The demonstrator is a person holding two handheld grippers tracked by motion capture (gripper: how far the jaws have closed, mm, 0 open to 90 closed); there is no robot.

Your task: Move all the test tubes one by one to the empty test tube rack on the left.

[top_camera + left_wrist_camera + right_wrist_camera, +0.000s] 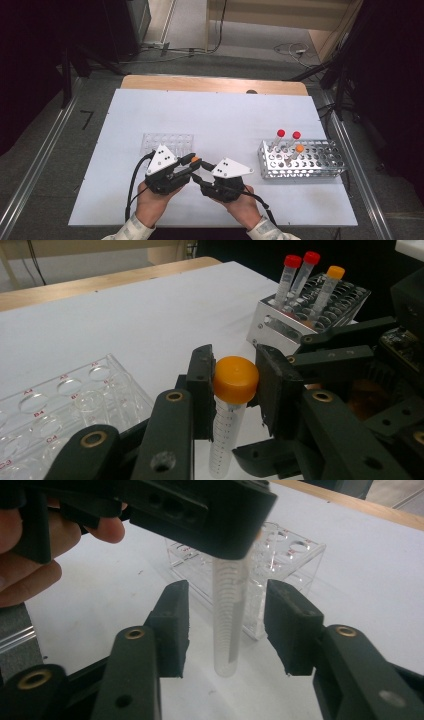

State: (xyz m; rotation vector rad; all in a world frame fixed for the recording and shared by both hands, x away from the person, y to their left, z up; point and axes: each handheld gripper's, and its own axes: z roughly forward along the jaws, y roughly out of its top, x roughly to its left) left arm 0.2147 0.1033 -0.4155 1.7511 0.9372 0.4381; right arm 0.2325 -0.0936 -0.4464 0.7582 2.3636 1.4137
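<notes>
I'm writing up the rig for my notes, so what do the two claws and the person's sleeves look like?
Both the left claw and the right claw are black, each with two blocky flat jaws on linkage arms with brass-coloured pivot pins. Each carries a pale three-cornered plate with small dark dots on top and trails a black cable. The sleeves are light with a faint check.

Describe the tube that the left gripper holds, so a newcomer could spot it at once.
On the white table, look near the front edge, between the clear rack and the metal rack. There the left gripper is shut on the orange cap of an upright clear tube. Unlike the three capped tubes standing in the metal rack, it hangs in the air between the two grippers.
</notes>
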